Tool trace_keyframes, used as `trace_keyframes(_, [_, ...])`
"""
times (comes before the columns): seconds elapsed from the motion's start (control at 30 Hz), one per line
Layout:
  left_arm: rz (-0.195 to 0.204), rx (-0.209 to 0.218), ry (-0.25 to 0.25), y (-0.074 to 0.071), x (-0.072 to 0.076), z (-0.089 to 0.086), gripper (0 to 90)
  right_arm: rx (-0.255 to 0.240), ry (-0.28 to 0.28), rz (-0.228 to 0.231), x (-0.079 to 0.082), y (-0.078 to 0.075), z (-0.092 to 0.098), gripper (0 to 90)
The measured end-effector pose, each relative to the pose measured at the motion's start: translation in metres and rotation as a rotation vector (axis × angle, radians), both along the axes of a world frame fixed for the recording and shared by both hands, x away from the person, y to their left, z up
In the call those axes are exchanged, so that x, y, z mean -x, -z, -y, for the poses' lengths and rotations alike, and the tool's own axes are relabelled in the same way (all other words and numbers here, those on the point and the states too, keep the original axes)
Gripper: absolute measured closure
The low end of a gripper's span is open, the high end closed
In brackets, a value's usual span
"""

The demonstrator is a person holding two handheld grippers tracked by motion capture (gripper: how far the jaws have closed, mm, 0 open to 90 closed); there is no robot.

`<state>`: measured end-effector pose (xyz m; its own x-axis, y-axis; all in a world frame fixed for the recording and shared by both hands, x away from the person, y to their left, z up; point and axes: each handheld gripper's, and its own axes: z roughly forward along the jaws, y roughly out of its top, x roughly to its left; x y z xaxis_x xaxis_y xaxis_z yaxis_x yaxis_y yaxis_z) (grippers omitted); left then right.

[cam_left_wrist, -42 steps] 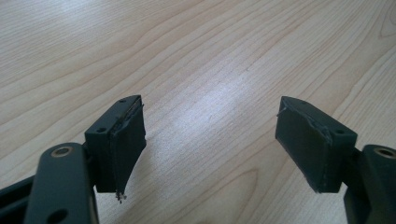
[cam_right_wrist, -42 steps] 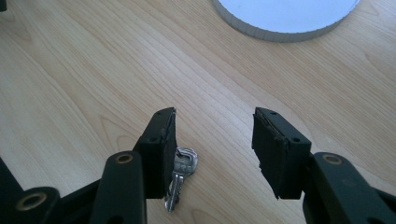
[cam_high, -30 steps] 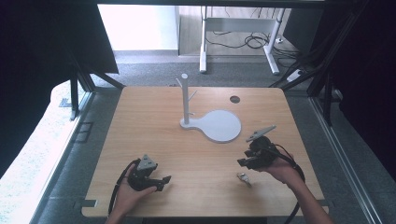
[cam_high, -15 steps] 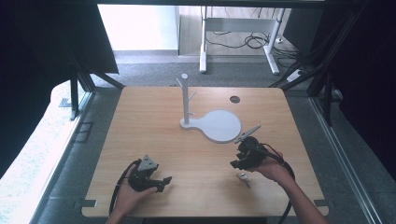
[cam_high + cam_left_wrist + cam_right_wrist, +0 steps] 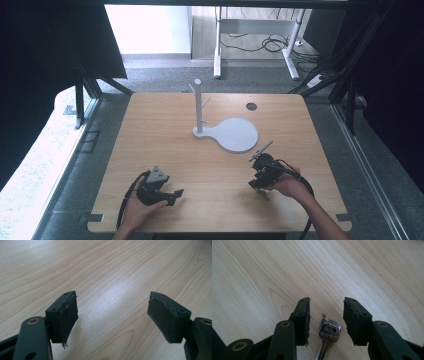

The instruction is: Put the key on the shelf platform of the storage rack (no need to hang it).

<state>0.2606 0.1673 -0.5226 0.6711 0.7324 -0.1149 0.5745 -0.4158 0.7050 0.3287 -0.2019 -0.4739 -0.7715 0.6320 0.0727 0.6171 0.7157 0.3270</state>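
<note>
Tabletop [image 5: 165, 135]: pale wood-grain laminate, square with rounded corners, a small dark round hole near the far right edge; long wavy grain lines in both gripper views.
Stand [image 5: 220, 131]: matte white, flat teardrop base with a round lobe, thin upright post with short pegs angling off near the top; set at centre, toward the far side.
Keys [image 5: 327, 333]: silvery metal, small bunch with flat rounded-rectangular heads, lying flat on the tabletop between the right tongs' jaws, touching neither; stamped characters on the top head, too small to read.
Right tongs [image 5: 326, 315]: black, jaws apart, blocky pads with ragged lining at the edges, bolted to rounded arms with brass-coloured rivets; held low over the keys near the front right of the tabletop [image 5: 260, 185].
Left tongs [image 5: 112, 315]: black, jaws wide apart with bare wood between; padding frayed, a loose scrap hanging from one pad; grey three-cornered plate on top in the high view, held near the front left [image 5: 172, 194].
Cables: black, trailing from each gripper toward the person's forearms.
</note>
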Motion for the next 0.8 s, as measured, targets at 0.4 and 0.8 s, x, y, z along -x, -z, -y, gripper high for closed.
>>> trace_keyframes(0.4, [-0.008,-0.004,-0.008,0.001,-0.001,-0.001,24.4,0.04,0.008,-0.043,-0.008,0.016,0.003,67.5])
trace_keyframes(0.8, [-0.007,-0.009,-0.005,0.002,-0.001,-0.001,24.3,0.05,-0.002,-0.089,-0.011,0.023,-0.001,77.4])
